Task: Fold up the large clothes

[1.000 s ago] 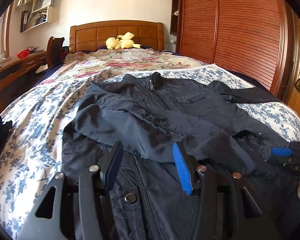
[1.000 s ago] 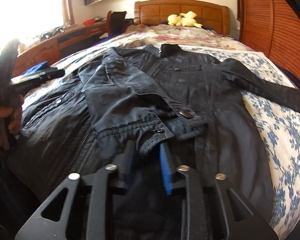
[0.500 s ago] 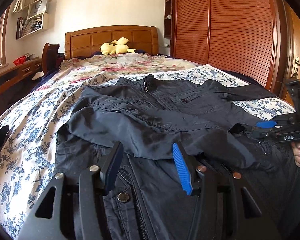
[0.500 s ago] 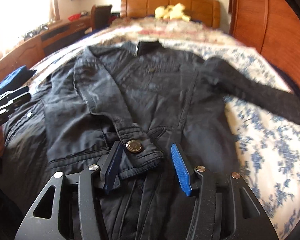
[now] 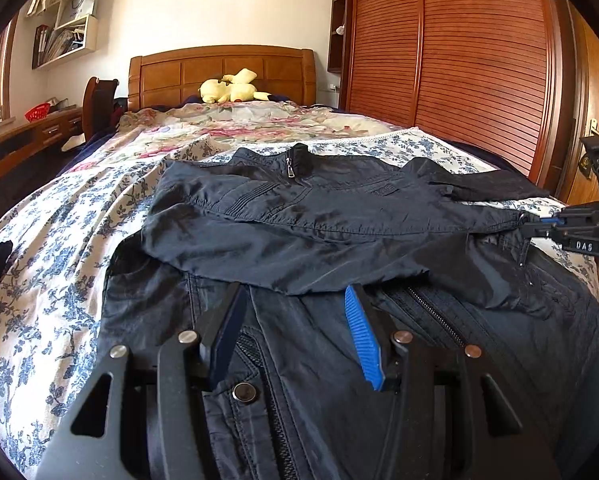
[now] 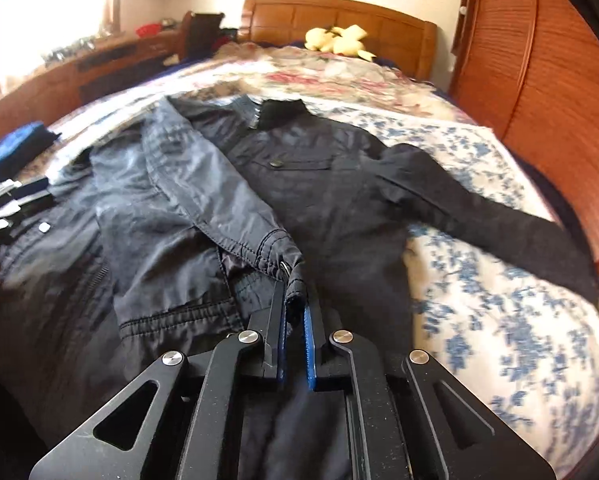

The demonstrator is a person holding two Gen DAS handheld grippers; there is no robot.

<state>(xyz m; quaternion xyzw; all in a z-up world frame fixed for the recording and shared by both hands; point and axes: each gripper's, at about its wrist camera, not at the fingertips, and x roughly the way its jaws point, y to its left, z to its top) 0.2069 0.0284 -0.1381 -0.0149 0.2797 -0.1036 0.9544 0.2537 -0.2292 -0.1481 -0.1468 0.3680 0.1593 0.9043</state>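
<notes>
jacket on bed | one sleeve folded across, other not yet | right tongs clamped on cuff | left tongs wide apart, empty

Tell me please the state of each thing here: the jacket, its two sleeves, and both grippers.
jacket: spread flat on bed, zipped.
folded sleeve: laid across the chest.
other sleeve: stretched out sideways.
right gripper: shut on folded sleeve's cuff.
left gripper: open, over the hem.
</notes>
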